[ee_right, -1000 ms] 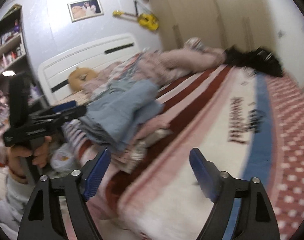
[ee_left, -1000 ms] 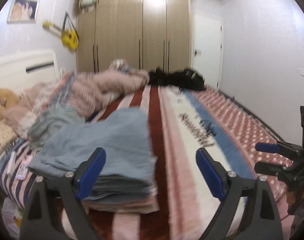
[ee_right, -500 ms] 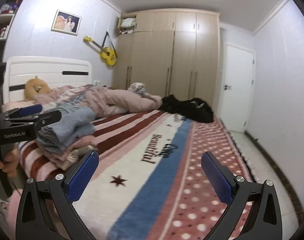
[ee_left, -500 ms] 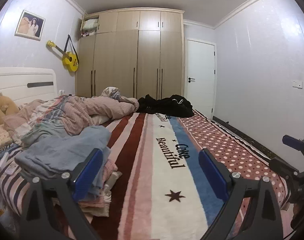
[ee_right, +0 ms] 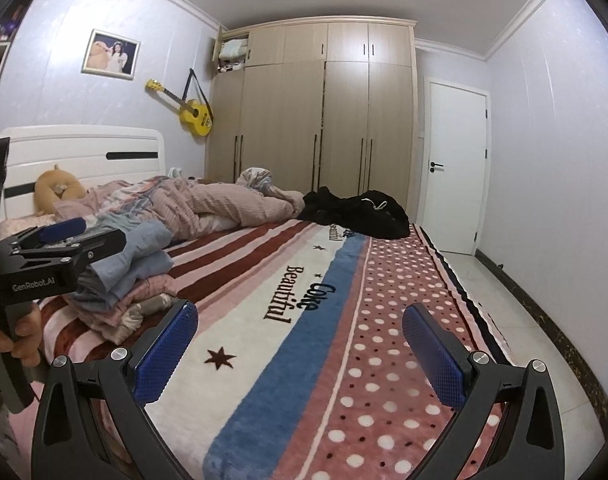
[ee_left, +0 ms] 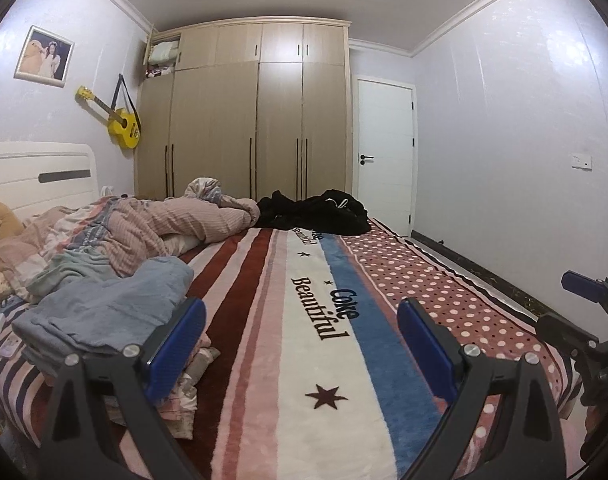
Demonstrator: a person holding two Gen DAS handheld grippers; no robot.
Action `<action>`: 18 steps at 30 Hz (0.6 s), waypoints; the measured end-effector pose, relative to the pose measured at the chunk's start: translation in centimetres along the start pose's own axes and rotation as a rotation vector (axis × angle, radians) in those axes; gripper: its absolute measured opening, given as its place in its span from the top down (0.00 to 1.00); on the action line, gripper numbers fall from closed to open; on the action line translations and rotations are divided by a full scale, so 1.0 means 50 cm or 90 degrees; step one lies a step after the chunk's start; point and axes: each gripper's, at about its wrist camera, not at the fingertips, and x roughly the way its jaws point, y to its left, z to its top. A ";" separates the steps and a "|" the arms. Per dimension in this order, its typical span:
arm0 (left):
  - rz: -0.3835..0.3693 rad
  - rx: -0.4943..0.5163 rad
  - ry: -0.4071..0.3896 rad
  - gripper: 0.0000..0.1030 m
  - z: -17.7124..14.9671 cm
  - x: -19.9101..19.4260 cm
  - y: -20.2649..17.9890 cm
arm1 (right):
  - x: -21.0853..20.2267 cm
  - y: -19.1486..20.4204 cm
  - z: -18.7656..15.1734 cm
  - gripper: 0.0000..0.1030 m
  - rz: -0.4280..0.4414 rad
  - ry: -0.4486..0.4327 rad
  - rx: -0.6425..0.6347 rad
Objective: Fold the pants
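Note:
Folded light-blue pants (ee_left: 104, 304) lie on top of a stack of folded clothes at the left edge of the bed; the stack also shows in the right wrist view (ee_right: 132, 264). My left gripper (ee_left: 302, 344) is open and empty, held above the striped blanket (ee_left: 304, 344), to the right of the stack. My right gripper (ee_right: 300, 348) is open and empty over the blanket's near end (ee_right: 264, 360). A heap of black clothing (ee_left: 315, 212) lies at the far end of the bed, also in the right wrist view (ee_right: 359, 212).
A pink crumpled duvet (ee_left: 164, 224) and a yellow plush toy (ee_right: 58, 192) lie by the white headboard (ee_right: 84, 156). A wardrobe (ee_left: 244, 120) and white door (ee_left: 385, 152) stand at the far wall. Tiled floor (ee_right: 503, 320) runs along the bed's right side.
Both grippers have pulled back and tilted up from the folded stack. The views went from blurred and close to the clothes to level over the whole bed.

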 end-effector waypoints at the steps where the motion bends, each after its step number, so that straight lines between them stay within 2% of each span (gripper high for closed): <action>1: 0.000 0.001 0.000 0.08 0.000 -0.001 -0.002 | 0.000 0.000 0.000 0.01 0.000 0.000 0.000; 18: -0.002 -0.004 -0.006 0.06 -0.003 -0.019 -0.017 | -0.019 -0.007 0.000 0.01 0.005 -0.009 0.012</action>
